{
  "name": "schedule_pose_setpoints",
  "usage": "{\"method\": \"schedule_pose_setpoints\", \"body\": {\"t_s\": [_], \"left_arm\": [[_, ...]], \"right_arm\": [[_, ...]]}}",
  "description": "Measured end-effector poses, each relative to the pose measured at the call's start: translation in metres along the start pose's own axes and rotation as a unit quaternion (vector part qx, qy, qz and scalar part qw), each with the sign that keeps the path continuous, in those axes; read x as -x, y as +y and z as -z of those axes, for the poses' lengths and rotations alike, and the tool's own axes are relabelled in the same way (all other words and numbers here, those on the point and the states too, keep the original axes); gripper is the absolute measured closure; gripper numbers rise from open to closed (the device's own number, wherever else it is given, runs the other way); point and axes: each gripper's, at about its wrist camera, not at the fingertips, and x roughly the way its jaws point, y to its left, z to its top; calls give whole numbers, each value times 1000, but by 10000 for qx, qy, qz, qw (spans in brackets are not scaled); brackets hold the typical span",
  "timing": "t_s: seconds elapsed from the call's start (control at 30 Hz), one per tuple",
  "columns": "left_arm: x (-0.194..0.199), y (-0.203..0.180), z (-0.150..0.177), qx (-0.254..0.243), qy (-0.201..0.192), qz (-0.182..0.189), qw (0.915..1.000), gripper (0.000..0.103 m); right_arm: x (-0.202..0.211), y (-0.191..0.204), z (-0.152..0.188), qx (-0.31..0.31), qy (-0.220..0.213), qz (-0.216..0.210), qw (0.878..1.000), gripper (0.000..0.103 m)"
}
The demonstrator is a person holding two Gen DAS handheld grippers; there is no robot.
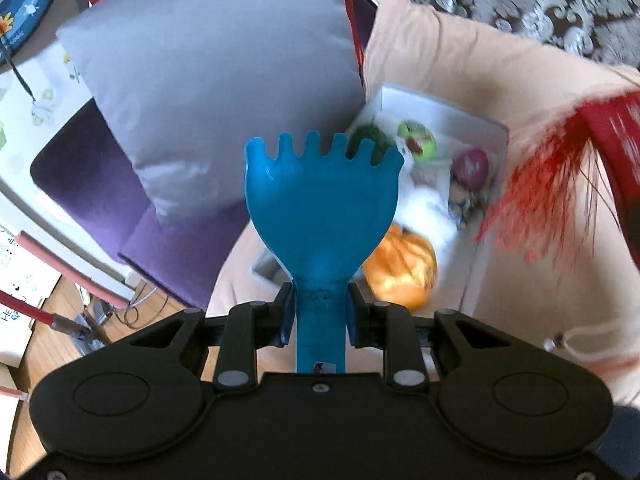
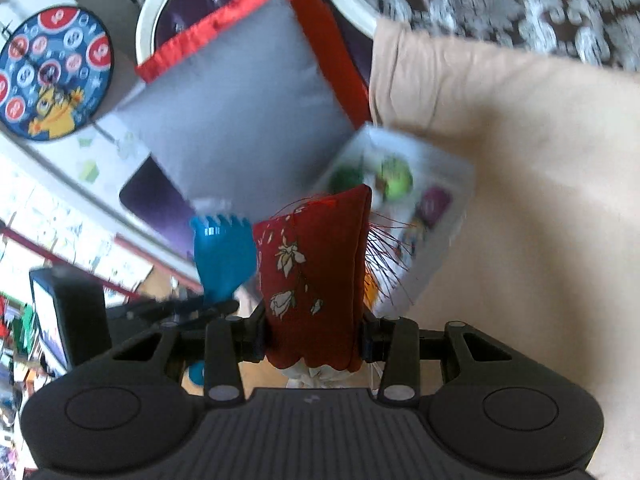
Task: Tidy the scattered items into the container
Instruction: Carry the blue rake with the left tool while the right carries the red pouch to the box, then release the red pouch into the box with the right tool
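One white container (image 1: pixel 444 112) holds about five toys; left tongs (image 1: pixel 318 312) pinch one blue rake (image 1: pixel 322 200), right tongs (image 2: pixel 314 336) one red pouch (image 2: pixel 314 272).

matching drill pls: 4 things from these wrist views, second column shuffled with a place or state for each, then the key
Things:
1. blue toy rake
2. red flowered pouch
3. grey cushion
4. orange item

Places or states:
A. lying in the white box with the other toys
B. clamped by its handle in the left gripper
C. propped on the purple chair
D. clamped in the right gripper, red tassel threads hanging off it

Pairs: 1-B, 2-D, 3-C, 4-A
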Motion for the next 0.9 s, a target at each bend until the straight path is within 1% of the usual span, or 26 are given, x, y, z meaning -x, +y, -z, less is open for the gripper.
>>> {"method": "schedule_pose_setpoints", "body": {"t_s": [0.1,0.2,0.37,0.47,0.63,0.67,0.7,0.77,0.83,0.9], "left_arm": [[-8,-4,-18,58,27,59,10000,79],[-23,-11,-34,33,119,43,9999,79],[-60,-23,-47,15,454,20,9990,78],[-81,-29,-46,-40,679,58,9977,78],[-110,-38,-38,-217,995,96,9948,77],[-113,-38,-35,-247,1026,86,9944,76],[-115,-38,-33,-272,1053,76,9940,68],[-119,-37,-28,-272,1134,128,9931,63],[-122,-34,-23,-257,1216,198,9920,63],[-124,-33,-19,-255,1234,193,9918,63]], "right_arm": [[-7,1,-33,-66,-182,-62,9998,61],[-21,1,-63,-44,-360,18,9993,61],[-50,-8,-94,-157,-487,207,9985,61],[-73,-11,-103,-140,-480,378,9980,61],[-109,-21,-110,-111,-272,771,9966,61],[-113,-23,-111,-127,-242,788,9965,61],[-117,-25,-111,-143,-207,784,9966,61],[-124,-29,-109,-176,-144,777,9967,61],[-129,-32,-106,-200,-90,767,9968,61],[-136,-34,-104,-268,-3,721,9970,60]]}}
